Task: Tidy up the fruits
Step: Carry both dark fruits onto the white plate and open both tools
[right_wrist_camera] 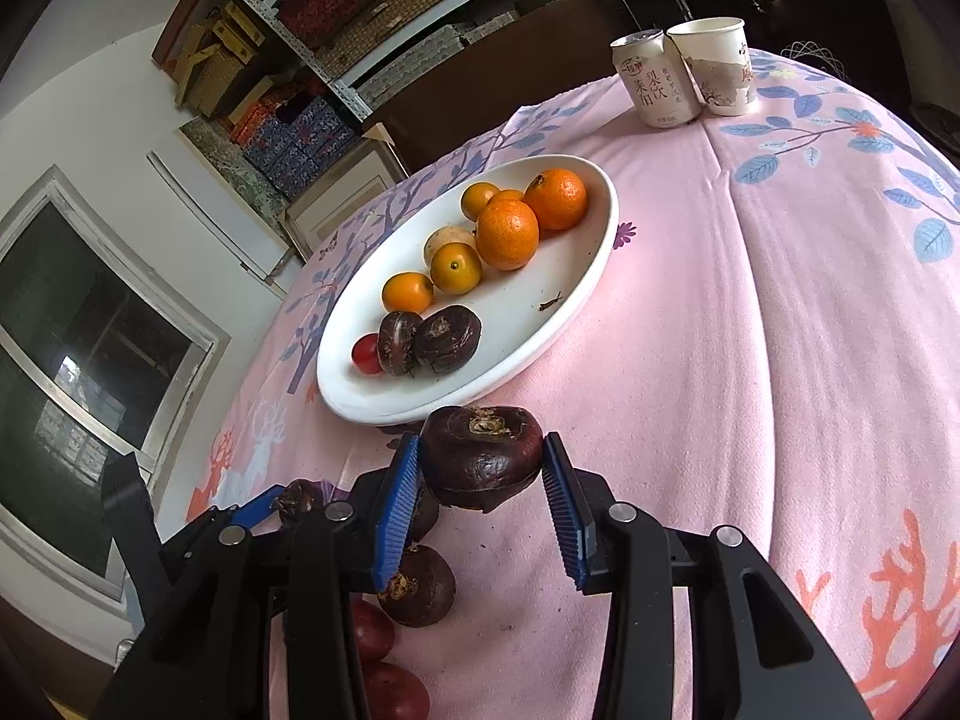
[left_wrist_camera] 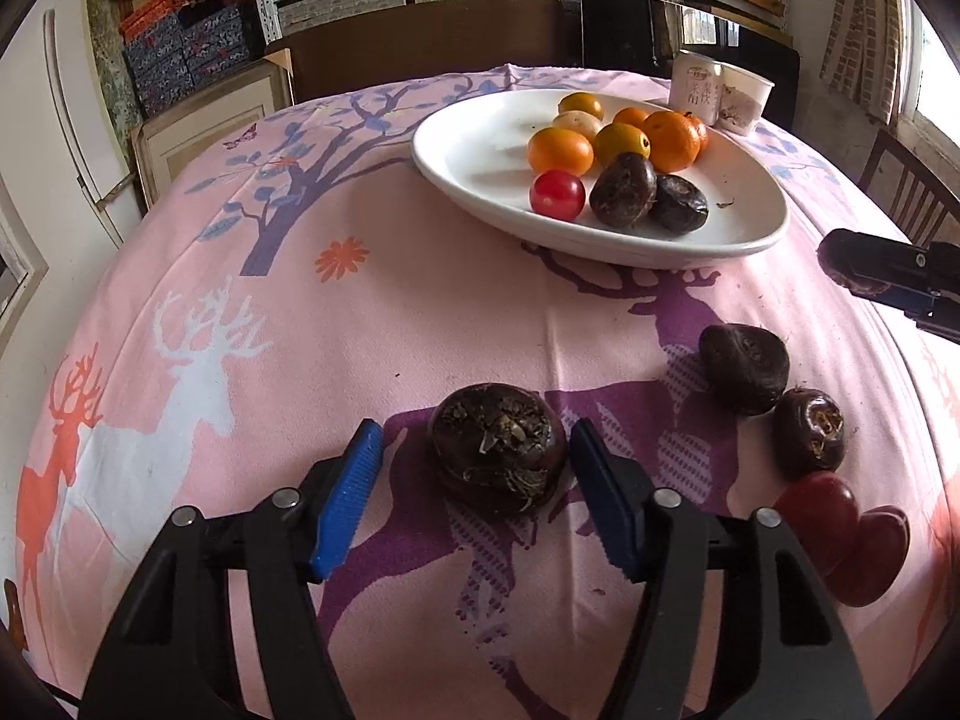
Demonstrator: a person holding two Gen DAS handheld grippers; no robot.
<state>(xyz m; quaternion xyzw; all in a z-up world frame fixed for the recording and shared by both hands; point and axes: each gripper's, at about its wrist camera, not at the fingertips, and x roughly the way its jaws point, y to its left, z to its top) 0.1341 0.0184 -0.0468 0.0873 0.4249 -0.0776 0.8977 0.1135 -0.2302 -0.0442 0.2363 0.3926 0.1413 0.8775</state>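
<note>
A white oval plate (left_wrist_camera: 468, 150) (right_wrist_camera: 576, 294) holds oranges, a cherry tomato (left_wrist_camera: 557, 195) and two dark water chestnuts (left_wrist_camera: 624, 189). My left gripper (left_wrist_camera: 474, 474) is open, its blue pads either side of a water chestnut (left_wrist_camera: 497, 447) that lies on the pink cloth. My right gripper (right_wrist_camera: 480, 480) is shut on another water chestnut (right_wrist_camera: 480, 456) and holds it above the cloth, just short of the plate's near rim. It shows at the right edge of the left wrist view (left_wrist_camera: 864, 270). Two more water chestnuts (left_wrist_camera: 744, 366) (left_wrist_camera: 810, 432) and two red fruits (left_wrist_camera: 840, 534) lie to the right.
A drink can (right_wrist_camera: 654, 81) and a paper cup (right_wrist_camera: 717, 66) stand at the table's far edge behind the plate. A wooden chair (left_wrist_camera: 912, 186) stands at the right. Shelves with boxes line the back wall.
</note>
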